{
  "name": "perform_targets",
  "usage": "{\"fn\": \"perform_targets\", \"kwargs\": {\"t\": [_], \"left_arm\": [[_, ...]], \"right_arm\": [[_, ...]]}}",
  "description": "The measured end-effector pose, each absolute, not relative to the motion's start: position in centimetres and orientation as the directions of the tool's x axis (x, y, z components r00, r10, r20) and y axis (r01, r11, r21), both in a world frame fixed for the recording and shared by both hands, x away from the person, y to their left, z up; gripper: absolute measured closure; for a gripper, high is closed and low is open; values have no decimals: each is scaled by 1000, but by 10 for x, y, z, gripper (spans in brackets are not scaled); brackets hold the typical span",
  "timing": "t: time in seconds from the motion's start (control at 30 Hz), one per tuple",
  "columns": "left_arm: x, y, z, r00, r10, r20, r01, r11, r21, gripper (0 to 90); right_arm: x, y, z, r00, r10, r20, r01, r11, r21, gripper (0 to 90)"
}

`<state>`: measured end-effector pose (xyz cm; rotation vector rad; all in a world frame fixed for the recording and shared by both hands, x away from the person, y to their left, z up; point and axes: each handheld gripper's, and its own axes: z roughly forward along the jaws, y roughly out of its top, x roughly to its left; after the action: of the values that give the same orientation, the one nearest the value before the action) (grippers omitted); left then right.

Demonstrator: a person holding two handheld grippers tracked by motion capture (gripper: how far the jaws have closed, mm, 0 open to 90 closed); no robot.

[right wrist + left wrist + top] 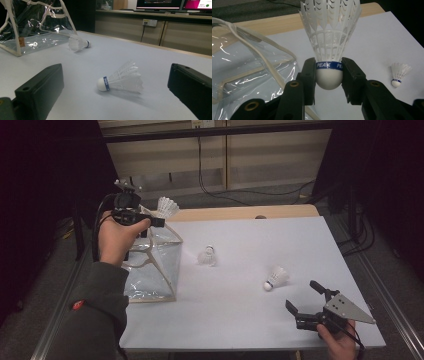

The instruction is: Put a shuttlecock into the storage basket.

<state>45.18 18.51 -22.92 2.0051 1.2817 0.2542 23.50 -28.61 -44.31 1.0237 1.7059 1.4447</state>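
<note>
- The held shuttlecock (pixel 329 42) fills the upper middle of the left gripper view, feathers up, its white cork and blue band pinched between the two black jaws.
- In the high view this same shuttlecock (pixel 167 207) sits at upper left, above the rim of the clear bag (pixel 160 265).
- The left gripper (pixel 156 222) is raised over the bag's open top, jaws clamped on the cork.
- A second shuttlecock (pixel 207 256) lies on the white table (pixel 260 240) just right of the bag.
- A third shuttlecock (pixel 276 278) lies on its side at centre right, cork toward the lower left.
- The right gripper (pixel 303 297) at lower right has its jaws spread wide, near the third shuttlecock but not touching it.
</note>
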Motion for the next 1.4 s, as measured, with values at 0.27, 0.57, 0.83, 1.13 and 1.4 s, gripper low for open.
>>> {"fn": "perform_targets", "kwargs": {"t": [0.27, 0.57, 0.83, 1.13, 1.4], "left_arm": [[455, 191, -228, 464, 862, -206, 709, -221, 670, 656], [459, 196, -226, 449, 873, -192, 709, -218, 670, 657], [461, 198, -226, 442, 876, -191, 713, -214, 668, 656], [463, 204, -226, 429, 884, -187, 717, -207, 666, 656], [466, 210, -226, 413, 890, -195, 721, -188, 667, 656]], "right_arm": [[235, -286, -443, -466, 885, -4, 142, 80, 987, 5], [235, -286, -443, -465, 885, -2, 142, 77, 987, 5], [235, -286, -443, -465, 885, -2, 142, 77, 987, 5], [235, -287, -443, -465, 885, -1, 143, 77, 987, 5], [235, -287, -443, -466, 885, -3, 142, 78, 987, 5]]}}
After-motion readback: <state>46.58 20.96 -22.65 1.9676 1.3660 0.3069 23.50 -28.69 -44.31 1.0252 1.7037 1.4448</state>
